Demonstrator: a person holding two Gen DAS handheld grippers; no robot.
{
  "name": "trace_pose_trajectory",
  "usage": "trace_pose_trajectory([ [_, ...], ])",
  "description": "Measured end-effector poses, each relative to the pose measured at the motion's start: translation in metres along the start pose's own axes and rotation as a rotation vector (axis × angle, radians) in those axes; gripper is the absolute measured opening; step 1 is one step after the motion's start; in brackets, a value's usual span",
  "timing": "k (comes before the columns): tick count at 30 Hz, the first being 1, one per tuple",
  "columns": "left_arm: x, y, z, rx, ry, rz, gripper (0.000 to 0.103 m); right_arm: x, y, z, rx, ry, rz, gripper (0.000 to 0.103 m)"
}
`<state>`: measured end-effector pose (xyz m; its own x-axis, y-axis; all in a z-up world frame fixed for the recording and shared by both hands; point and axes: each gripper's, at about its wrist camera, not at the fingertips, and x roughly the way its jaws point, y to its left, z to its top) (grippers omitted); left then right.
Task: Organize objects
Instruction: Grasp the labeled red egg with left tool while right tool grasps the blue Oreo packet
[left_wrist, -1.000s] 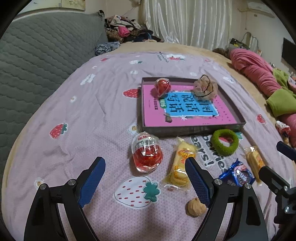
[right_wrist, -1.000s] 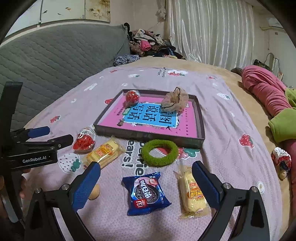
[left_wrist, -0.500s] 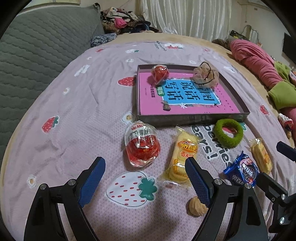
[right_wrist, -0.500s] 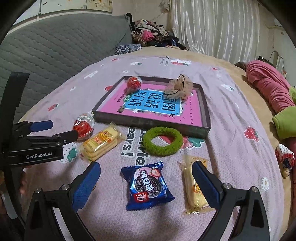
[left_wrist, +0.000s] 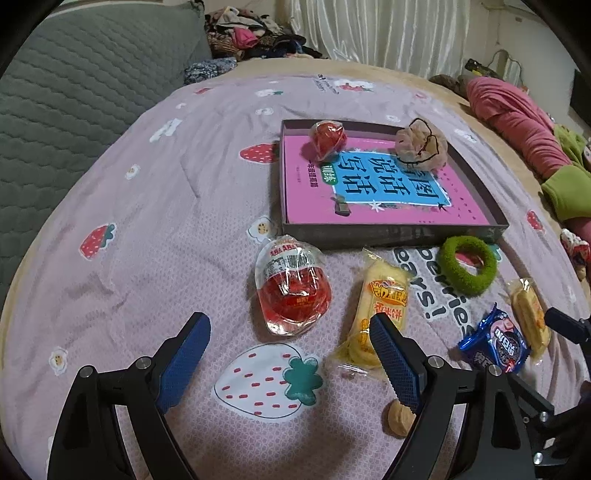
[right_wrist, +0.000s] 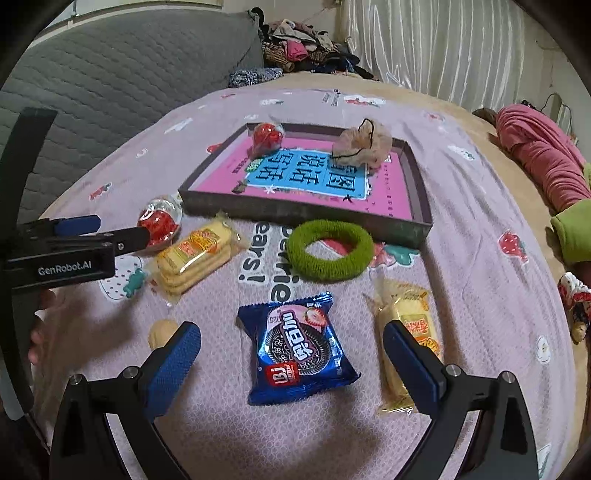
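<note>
A dark tray (left_wrist: 391, 233) (right_wrist: 303, 214) with a pink book inside holds a small red jelly cup (left_wrist: 327, 139) and a beige scrunchie (left_wrist: 421, 144). In front of it on the bed lie a large red jelly cup (left_wrist: 291, 291) (right_wrist: 159, 220), a yellow cake pack (left_wrist: 380, 306) (right_wrist: 195, 254), a green scrunchie (left_wrist: 468, 269) (right_wrist: 329, 250), a blue cookie pack (right_wrist: 300, 347) (left_wrist: 495, 343), a second yellow pack (right_wrist: 410, 332) and a walnut (left_wrist: 400, 419). My left gripper (left_wrist: 291, 356) is open just short of the large jelly cup. My right gripper (right_wrist: 291, 360) is open around the blue cookie pack.
The bed has a pink strawberry-print sheet (left_wrist: 166, 206). A grey quilted headboard (left_wrist: 66, 92) is at the left. Pink and green bedding (left_wrist: 524, 125) lies at the right, and a pile of clothes (left_wrist: 251, 33) sits at the far end.
Both grippers have moved forward and lower toward the items. The large jelly cup and the blue cookie pack look nearer. Nothing was picked up.
</note>
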<state>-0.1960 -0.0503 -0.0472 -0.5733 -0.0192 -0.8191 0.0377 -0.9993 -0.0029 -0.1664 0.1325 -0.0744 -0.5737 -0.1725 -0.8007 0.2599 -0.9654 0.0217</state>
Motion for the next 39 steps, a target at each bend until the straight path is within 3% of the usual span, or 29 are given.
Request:
trace_pose_trajectory([
  [14, 0.024, 0.004, 0.009, -0.014, 0.031, -0.002, 0.089, 0.016, 0.0, -0.004, -0.005, 0.029, -0.01, 0.1],
  [20, 0.033, 0.0, 0.02, 0.001, 0.008, 0.026, 0.089, 0.02, 0.004, -0.006, -0.023, 0.022, -0.023, 0.1],
  [33, 0.059, 0.003, 0.022, -0.024, 0.055, 0.03, 0.089, 0.039, 0.007, -0.011, -0.042, 0.051, -0.028, 0.099],
  [39, 0.066, 0.008, 0.021, -0.035, 0.076, 0.02, 0.088, 0.04, 0.006, -0.01, -0.024, 0.047, -0.001, 0.09],
])
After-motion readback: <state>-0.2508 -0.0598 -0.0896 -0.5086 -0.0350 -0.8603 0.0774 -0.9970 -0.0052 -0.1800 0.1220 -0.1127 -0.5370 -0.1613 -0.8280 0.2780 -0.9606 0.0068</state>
